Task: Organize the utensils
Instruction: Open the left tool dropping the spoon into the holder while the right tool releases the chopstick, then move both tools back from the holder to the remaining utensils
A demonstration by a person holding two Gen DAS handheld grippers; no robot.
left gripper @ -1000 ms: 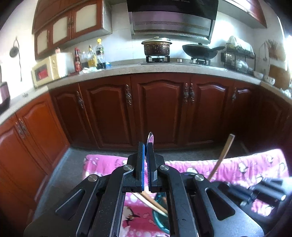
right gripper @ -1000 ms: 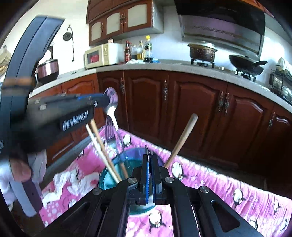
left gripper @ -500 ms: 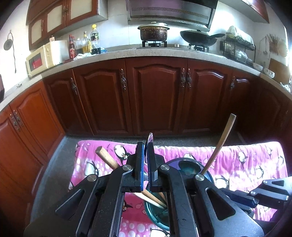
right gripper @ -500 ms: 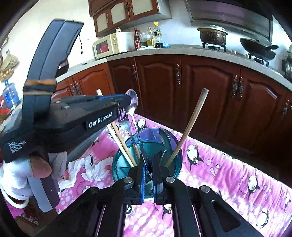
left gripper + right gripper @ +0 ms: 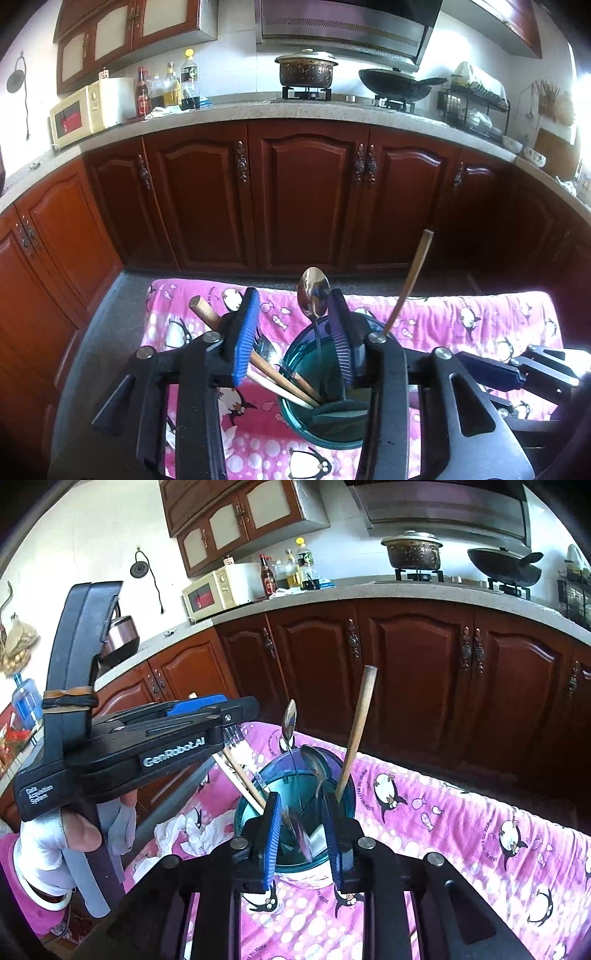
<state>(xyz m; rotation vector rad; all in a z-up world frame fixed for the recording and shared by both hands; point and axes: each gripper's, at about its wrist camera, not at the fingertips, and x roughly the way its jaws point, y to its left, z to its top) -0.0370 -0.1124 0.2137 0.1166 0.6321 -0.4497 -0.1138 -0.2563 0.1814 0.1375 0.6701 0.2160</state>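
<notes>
While both tools hang over the teal cup (image 5: 325, 424) on the pink penguin-print cloth (image 5: 461, 321), their jaws have just been opening. The left tool (image 5: 291, 332) stands fairly wide, its blue pads apart; a metal spoon (image 5: 314, 291) rises upright between them from the cup, close to the right-hand pad, though whether it touches is unclear. The right tool (image 5: 299, 834) is parted more narrowly just above the cup's near rim, with a blurred spoon between its pads, seemingly loose. Chopsticks (image 5: 284, 384), a fork (image 5: 232, 734) and a long wooden handle (image 5: 356, 734) also stand in the cup. On the left tool's black body white lettering reads "GenRobot.AI" and "Data Acquisition System". A gloved hand (image 5: 55, 842) holds that tool's handle.
</notes>
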